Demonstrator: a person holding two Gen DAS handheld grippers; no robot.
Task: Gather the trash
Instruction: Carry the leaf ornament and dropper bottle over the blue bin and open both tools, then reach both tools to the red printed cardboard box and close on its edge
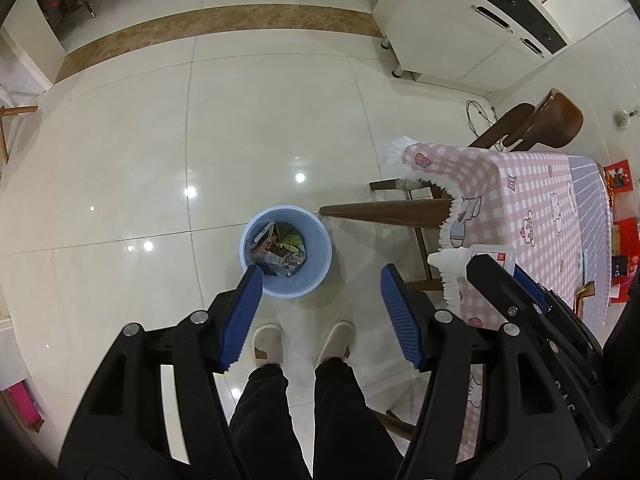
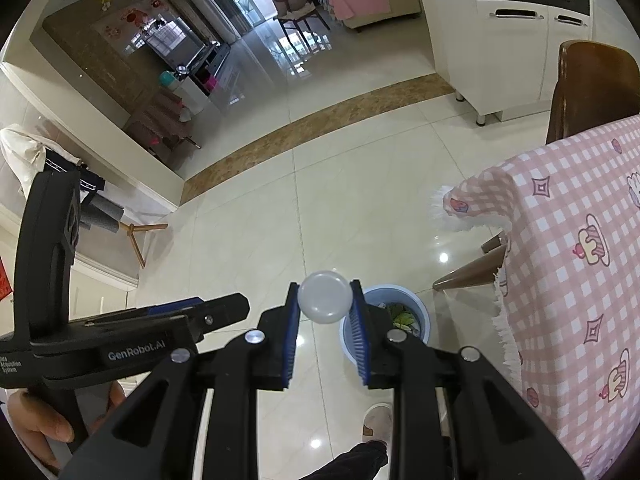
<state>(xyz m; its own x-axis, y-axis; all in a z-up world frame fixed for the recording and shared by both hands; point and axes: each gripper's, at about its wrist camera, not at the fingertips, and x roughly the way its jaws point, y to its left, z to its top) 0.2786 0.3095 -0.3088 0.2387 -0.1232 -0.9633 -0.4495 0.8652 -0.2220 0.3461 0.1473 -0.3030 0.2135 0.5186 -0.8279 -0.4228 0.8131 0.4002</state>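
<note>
**Bottle clamped over the bin, other jaws empty**

Left gripper (image 1: 320, 280): blue pads spread wide, nothing between them, pointed steeply down above the blue trash bin (image 1: 256, 236). Right gripper (image 2: 325, 300): pads closed on a white plastic bottle (image 2: 326, 297), seen end-on as a round pale disc from the right wrist view, pinched on both sides. In the left wrist view, same bottle (image 1: 452, 258) lying sideways with a red label, nozzle cap pointing left, just beside the fringed table edge.

Bin standing upright on the glossy tiled floor (image 1: 160, 140), already holding wrappers and green scraps. Just beside the bin, a brown table leg. Pink checked tablecloth (image 1: 520, 200) draped over the table at right, white fringe hanging. Below the grippers, two pale slippers (image 1: 269, 342) and dark trouser legs. Wooden chair (image 1: 552, 120) behind the table; white cabinet (image 1: 440, 28) beyond.
</note>
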